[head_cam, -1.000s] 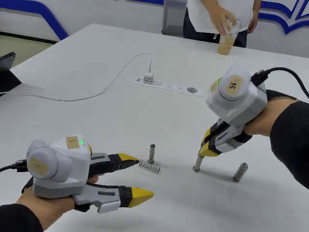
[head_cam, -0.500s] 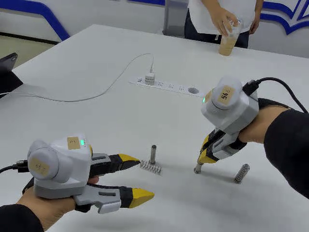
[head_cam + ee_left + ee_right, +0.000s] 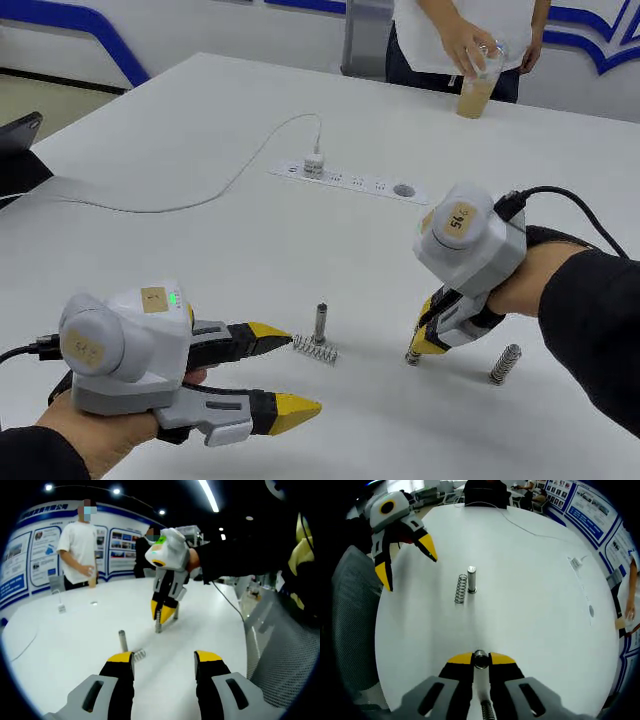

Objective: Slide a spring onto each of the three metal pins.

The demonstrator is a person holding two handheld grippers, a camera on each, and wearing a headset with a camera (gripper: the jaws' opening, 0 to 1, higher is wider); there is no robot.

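Presently a stiff pin (image 3: 480, 657) is clamped in the right gripper (image 3: 417, 348), while the light spring (image 3: 314, 349) is best taken mid-coil by the open, empty left gripper (image 3: 303, 372).

Head view: high, angled forward and down over white table (image 3: 200, 150). Left gripper view: low, close to its surface, facing right gripper (image 3: 164, 614). Right gripper view: raised, tilted down, facing left gripper (image 3: 410, 569). All three share upright pin (image 3: 320, 322) and spring (image 3: 316, 350) beside it.
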